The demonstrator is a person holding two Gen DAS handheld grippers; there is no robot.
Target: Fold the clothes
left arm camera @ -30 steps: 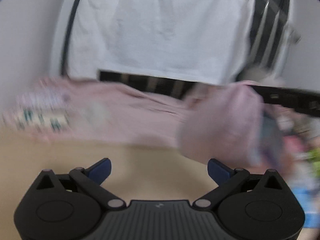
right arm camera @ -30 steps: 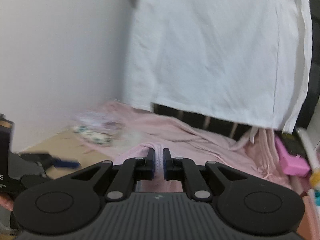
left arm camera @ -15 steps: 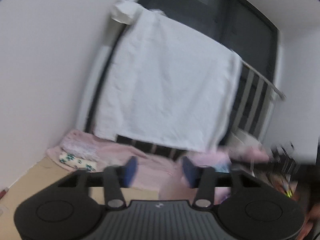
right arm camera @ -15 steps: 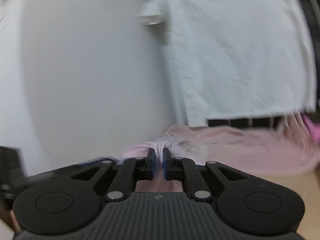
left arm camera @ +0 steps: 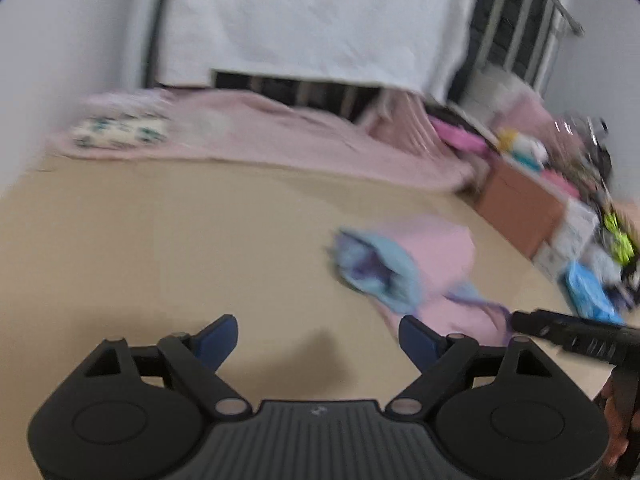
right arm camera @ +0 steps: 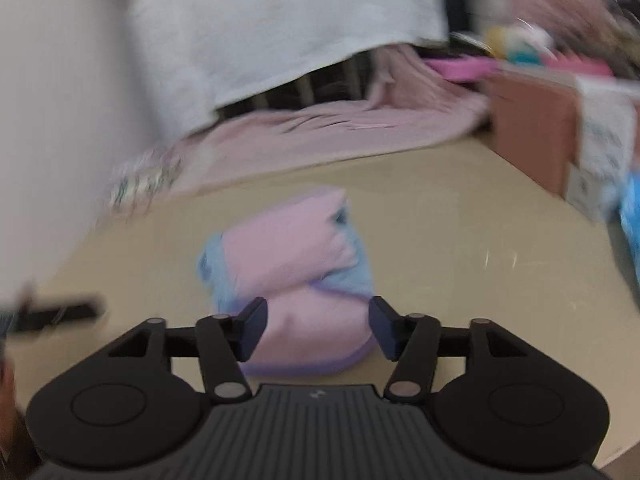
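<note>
A small pink garment with light blue and purple trim [right arm camera: 296, 256] lies crumpled on the beige table [right arm camera: 460, 248]. It also shows in the left wrist view [left arm camera: 412, 264], to the right of centre. My right gripper [right arm camera: 318, 326] is open and empty just above the garment's near edge, jaws spread to either side of it. My left gripper [left arm camera: 318, 334] is open and empty over bare table, left of the garment. The right gripper's black body [left arm camera: 576, 334] shows at the right edge of the left wrist view.
A large pink blanket [left arm camera: 280, 136] lies along the table's far edge with a patterned folded cloth [left arm camera: 120, 132] on its left. A white sheet [left arm camera: 320, 20] hangs behind. A brown box [left arm camera: 520, 208] and colourful clutter [left arm camera: 600, 248] stand at the right.
My right gripper has opened and let go of the pink garment, which now lies on the table. Both grippers swung down from the wall toward the table. My left gripper is wider open.
</note>
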